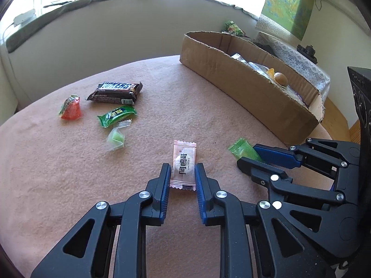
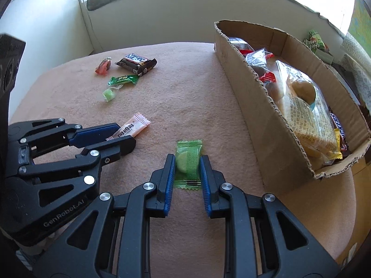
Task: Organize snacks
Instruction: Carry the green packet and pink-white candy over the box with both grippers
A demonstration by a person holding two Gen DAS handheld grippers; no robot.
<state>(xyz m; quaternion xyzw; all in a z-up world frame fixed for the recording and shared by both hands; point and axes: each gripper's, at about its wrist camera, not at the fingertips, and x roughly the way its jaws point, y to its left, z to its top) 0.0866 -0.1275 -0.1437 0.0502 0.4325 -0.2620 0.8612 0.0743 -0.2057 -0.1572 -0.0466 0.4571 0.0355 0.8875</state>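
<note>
Left gripper (image 1: 183, 170) clamped on pink candy (image 1: 184, 162), right gripper (image 2: 187, 162) clamped on green candy (image 2: 188, 162) — both on cloth; risk: thin wrappers slipping out before cardboard box (image 2: 266, 120)

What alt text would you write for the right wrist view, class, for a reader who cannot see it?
The right gripper is shut on a green candy packet on a pink cloth-covered table. At left, the left gripper clamps a pink candy packet; at right stands a cardboard box of snacks.
</note>
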